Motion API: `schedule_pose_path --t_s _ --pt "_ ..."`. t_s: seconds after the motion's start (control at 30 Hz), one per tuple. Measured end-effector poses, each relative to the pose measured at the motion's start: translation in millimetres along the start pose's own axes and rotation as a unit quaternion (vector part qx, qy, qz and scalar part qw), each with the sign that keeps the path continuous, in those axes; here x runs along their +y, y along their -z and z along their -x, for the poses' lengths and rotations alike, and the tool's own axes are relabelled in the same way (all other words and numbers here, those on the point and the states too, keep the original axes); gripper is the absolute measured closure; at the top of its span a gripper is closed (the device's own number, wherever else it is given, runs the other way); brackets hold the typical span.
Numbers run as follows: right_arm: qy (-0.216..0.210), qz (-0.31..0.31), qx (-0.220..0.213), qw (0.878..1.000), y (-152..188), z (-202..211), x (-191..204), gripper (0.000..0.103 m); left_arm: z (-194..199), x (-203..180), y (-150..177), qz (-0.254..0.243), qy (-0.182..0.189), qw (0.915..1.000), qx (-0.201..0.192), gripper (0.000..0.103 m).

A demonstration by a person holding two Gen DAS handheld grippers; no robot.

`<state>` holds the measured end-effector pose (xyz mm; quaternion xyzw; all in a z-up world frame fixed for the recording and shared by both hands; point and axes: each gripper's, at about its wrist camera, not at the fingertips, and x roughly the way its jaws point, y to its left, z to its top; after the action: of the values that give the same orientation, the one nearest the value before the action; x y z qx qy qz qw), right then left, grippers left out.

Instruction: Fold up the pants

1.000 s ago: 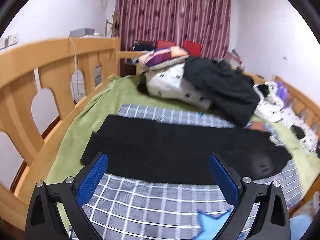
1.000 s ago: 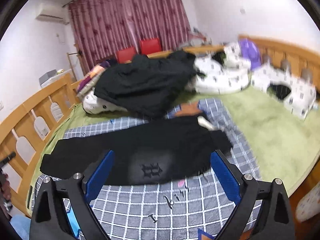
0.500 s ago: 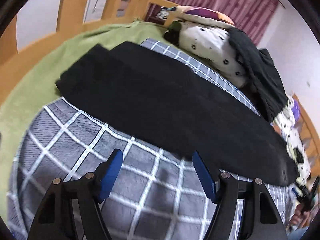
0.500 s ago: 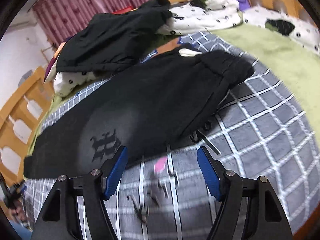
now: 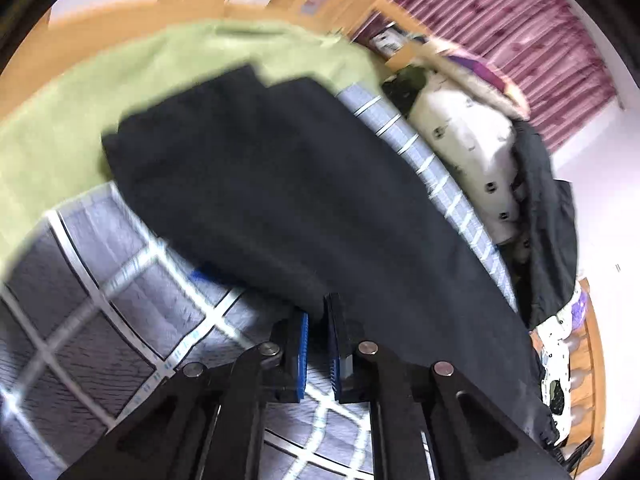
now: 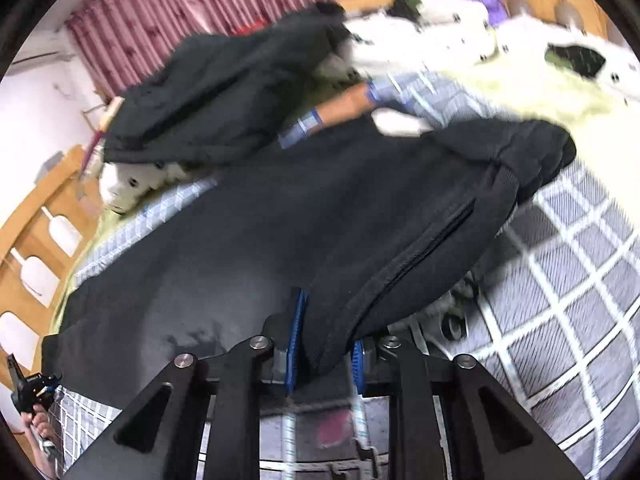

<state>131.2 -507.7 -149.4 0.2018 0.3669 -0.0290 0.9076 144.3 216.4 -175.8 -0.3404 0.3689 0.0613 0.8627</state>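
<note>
One pair of black pants lies stretched lengthwise over the grey checked blanket on the green-sheeted bed, its near edge running under both tools, waistband towards the right one. The right gripper has a thick roll of the pants' hem edge bunched between its blue pads, clamped on it, while the left gripper pinches the thin near edge of a leg, its jaws almost together. A second ago both hung high above the bed with jaws spread wide and nothing between them; the jaws have just been closing onto the cloth.
</note>
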Motion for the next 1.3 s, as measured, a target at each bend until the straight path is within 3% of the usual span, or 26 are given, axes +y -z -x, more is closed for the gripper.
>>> schedule_pose_path --t_s 0.2,0.37,0.53,0.77,0.83,0.9,0.93,1.07,1.2,1.3 --pt "-0.011 0.051 -0.04 0.998 -48 29 37 0.084 29 -57 -40 -0.084 -0.001 0.995 -0.054 0.094" --pt "-0.012 0.069 -0.062 0.996 -89 22 52 0.084 15 -98 -77 -0.141 -0.042 0.9838 -0.102 0.094" --pt "-0.011 0.063 -0.056 0.996 -121 -20 53 0.084 -37 -122 -102 -0.167 -0.08 0.975 -0.122 0.094" --pt "0.02 0.077 -0.011 0.997 -144 -117 57 0.081 -121 -141 -110 -0.19 -0.143 0.9659 -0.102 0.093" --pt "0.036 0.075 0.007 0.996 -145 -139 57 0.078 -130 -145 -115 -0.19 -0.148 0.9657 -0.098 0.083" --pt "0.026 0.05 0.013 0.998 -149 -144 54 0.066 -127 -146 -117 -0.185 -0.134 0.9686 -0.1 0.033" --pt "0.014 0.045 0.008 0.999 -150 -141 53 0.057 -119 -147 -118 -0.181 -0.126 0.9688 -0.113 0.026" --pt "-0.001 0.057 -0.041 0.998 -148 -99 60 0.043 -90 -154 -111 -0.204 -0.131 0.9616 -0.13 0.027" --pt "0.002 0.077 -0.03 0.997 -127 -58 63 0.041 -64 -134 -85 -0.218 -0.131 0.9627 -0.093 0.027" --pt "0.009 0.079 -0.018 0.997 -100 -33 53 0.037 -45 -102 -54 -0.207 -0.12 0.9694 -0.055 0.027"
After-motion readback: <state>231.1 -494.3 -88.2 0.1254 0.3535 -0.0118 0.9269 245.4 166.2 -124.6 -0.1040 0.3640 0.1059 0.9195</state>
